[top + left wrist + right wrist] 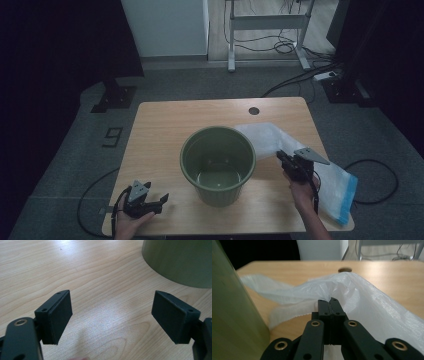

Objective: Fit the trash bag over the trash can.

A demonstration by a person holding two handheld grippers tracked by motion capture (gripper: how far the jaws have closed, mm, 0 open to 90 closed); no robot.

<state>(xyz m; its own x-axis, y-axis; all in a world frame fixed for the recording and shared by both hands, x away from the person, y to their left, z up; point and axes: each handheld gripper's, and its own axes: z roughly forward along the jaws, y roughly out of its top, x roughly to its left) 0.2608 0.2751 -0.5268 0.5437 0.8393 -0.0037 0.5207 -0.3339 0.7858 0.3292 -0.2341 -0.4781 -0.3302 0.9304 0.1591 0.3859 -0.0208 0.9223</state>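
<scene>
Bin [218, 165] mid-table [155, 125], bag [320, 170] just right of it

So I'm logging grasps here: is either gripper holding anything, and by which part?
The right gripper is shut on the plastic bag, pinching a raised fold beside the green bin. The left gripper is open, holding nothing.

a dark figure reading as a "9" [114, 136] is lying on the grey floor [70, 150] left of the worktop [160, 125].

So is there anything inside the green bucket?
No, the high view shows the green bucket with a bare bottom, while the plastic bag lies beside it on the table.
</scene>
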